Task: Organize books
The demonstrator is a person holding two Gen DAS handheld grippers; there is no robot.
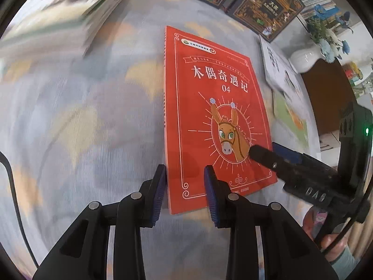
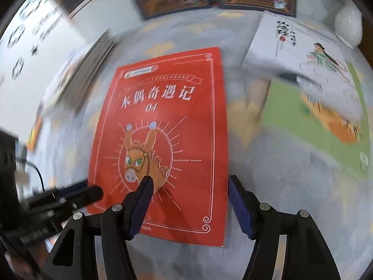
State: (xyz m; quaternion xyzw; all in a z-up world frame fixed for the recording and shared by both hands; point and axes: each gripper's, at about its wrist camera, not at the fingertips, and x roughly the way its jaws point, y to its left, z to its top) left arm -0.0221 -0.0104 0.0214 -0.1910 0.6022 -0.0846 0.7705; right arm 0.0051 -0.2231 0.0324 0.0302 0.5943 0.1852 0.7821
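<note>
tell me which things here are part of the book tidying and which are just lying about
Job: red book, white book, green book, dark books, book stack, left gripper, right gripper.

Lying about: vase, blue flowers, tablecloth.

Bright, soft daylight. Both views bend round at the edges, where things smear and blur. The red book (image 1: 216, 116) looks sharp.
</note>
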